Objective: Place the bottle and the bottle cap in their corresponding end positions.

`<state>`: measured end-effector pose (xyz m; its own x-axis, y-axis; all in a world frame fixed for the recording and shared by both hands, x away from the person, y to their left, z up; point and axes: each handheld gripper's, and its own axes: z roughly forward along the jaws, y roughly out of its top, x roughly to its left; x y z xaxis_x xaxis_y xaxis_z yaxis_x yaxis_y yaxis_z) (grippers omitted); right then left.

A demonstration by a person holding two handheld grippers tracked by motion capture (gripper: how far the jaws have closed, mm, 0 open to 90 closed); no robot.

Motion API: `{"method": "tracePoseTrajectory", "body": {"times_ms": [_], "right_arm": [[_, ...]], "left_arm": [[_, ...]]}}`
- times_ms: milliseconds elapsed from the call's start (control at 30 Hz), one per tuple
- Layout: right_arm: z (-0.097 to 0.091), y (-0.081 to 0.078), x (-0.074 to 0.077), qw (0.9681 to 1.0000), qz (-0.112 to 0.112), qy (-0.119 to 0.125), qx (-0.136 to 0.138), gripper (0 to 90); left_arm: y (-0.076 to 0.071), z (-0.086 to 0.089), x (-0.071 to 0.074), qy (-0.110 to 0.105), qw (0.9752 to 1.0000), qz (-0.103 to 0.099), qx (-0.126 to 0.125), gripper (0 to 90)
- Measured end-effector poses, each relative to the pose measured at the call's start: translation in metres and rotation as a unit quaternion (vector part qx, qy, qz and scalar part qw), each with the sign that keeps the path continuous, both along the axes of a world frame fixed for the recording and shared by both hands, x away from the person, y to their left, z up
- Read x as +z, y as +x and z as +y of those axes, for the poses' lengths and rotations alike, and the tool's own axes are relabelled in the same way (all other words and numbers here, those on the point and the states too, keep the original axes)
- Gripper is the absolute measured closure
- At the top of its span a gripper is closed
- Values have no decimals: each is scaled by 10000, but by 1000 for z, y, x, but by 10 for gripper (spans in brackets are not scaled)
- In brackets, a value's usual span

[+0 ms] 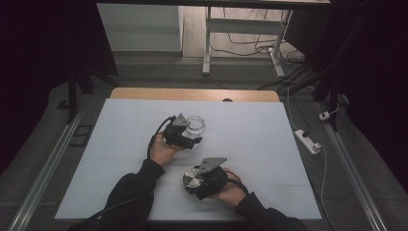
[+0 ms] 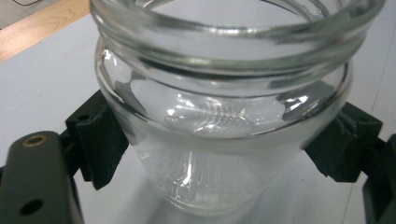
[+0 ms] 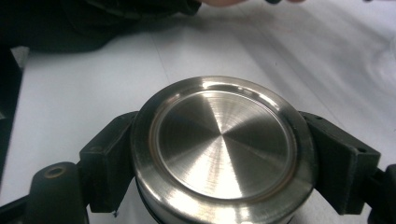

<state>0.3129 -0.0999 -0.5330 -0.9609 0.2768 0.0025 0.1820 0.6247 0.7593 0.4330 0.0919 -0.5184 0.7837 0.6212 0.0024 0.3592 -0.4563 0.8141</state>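
The left gripper (image 1: 192,139) is clamping the fragile, slippery glass jar (image 2: 224,116) below its rim; the right gripper (image 1: 190,180) is gripping the rigid steel lid (image 3: 223,144) edgewise.

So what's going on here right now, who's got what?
A person works at the white table with a gripper in each hand. The left gripper is shut on an open glass jar, clamped below its threaded rim, with the jar standing upright on the table. The right gripper is shut on a round metal lid, held flat, nearer the person. The lid and jar are apart.
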Motion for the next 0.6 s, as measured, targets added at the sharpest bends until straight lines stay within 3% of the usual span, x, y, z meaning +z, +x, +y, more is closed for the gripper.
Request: {"method": "tracePoseTrajectory", "body": {"times_ms": [167, 600], "right_arm": [[2, 2, -4, 9999, 20, -141, -80, 185], [2, 7, -7, 9994, 110, -222, -252, 184]], "left_arm": [[1, -1, -2, 20, 10000, -3, -8, 160], [2, -3, -7, 146, 9999, 20, -50, 159]]}}
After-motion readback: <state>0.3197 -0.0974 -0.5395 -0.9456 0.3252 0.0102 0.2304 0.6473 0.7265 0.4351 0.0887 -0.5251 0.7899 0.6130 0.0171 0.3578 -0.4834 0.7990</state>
